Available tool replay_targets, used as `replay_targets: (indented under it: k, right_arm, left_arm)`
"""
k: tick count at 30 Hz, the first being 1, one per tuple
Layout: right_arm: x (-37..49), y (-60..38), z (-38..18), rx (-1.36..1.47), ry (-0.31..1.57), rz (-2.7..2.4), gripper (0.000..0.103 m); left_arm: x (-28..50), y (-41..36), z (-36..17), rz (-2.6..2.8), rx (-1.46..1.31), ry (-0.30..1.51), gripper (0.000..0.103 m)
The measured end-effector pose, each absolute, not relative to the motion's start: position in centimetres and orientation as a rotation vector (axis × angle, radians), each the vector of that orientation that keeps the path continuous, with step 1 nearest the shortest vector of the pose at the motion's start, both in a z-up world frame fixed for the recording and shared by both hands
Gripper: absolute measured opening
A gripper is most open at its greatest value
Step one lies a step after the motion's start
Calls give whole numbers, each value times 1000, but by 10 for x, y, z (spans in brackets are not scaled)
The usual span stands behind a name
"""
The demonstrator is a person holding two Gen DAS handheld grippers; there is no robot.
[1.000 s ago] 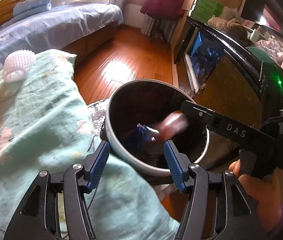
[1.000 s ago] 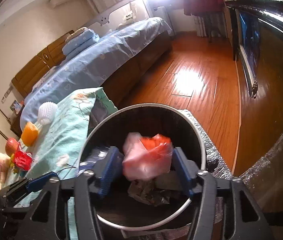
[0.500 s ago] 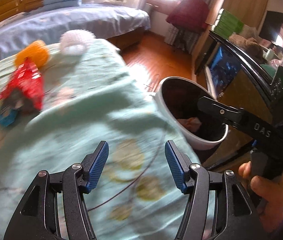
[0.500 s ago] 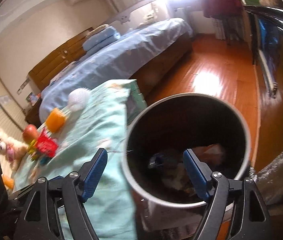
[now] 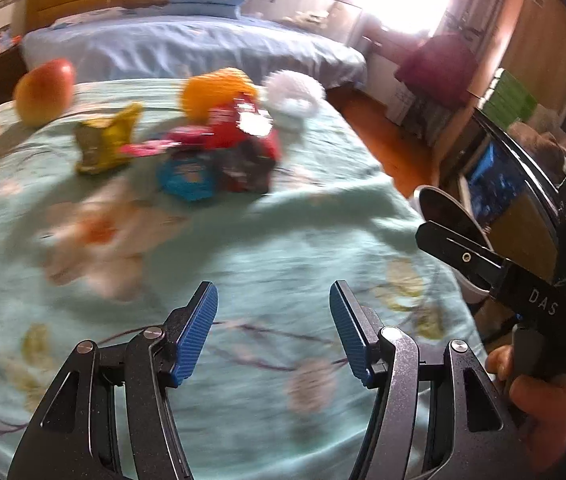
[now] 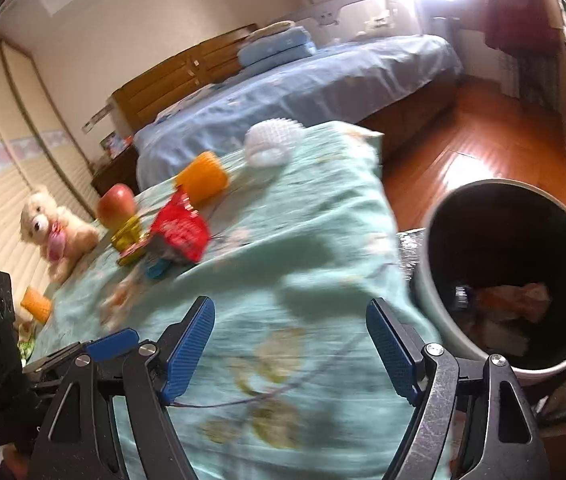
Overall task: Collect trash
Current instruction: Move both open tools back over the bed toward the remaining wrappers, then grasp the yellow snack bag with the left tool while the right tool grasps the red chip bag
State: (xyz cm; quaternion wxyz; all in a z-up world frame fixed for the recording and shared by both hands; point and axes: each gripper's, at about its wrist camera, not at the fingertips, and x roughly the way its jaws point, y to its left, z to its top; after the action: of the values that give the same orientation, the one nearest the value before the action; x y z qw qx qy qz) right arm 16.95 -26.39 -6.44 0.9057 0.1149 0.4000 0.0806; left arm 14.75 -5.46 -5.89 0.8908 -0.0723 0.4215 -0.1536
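Several wrappers lie in a heap on the teal floral cloth [image 5: 283, 264]: a red packet [image 5: 243, 128] [image 6: 181, 228], a blue packet [image 5: 187, 178], a yellow-green packet [image 5: 101, 146] [image 6: 126, 232] and a pink strip [image 5: 143, 147]. The round bin [image 6: 511, 272] stands to the right of the cloth, with an orange-white bag [image 6: 511, 300] and other trash inside. Its rim shows at the right in the left wrist view [image 5: 449, 216]. My left gripper [image 5: 274, 332] is open and empty above the cloth. My right gripper [image 6: 291, 348] is open and empty, between cloth and bin.
An apple [image 5: 45, 90] [image 6: 116, 210], an orange spiky ball [image 5: 215, 92], a white spiky ball [image 5: 295, 98] and a teddy bear [image 6: 55, 228] lie on the cloth beyond the wrappers. A blue bed [image 6: 303, 92] stands behind. A wooden floor [image 6: 479, 140] and dark cabinet [image 5: 523, 216] are at the right.
My right gripper opened and dropped the orange-white bag into the bin. Both grippers swung left from the bin toward the wrappers on the cloth.
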Motion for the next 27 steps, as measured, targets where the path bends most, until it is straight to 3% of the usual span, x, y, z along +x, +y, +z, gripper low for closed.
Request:
replay_targets:
  k: [11, 27]
  right_arm:
    - [190, -210, -72, 166, 852, 234, 79]
    - [227, -172, -85, 127, 884, 262, 59]
  left_arm:
    - [152, 8, -65, -204, -221, 860, 59]
    - [201, 57, -62, -102, -215, 843, 59]
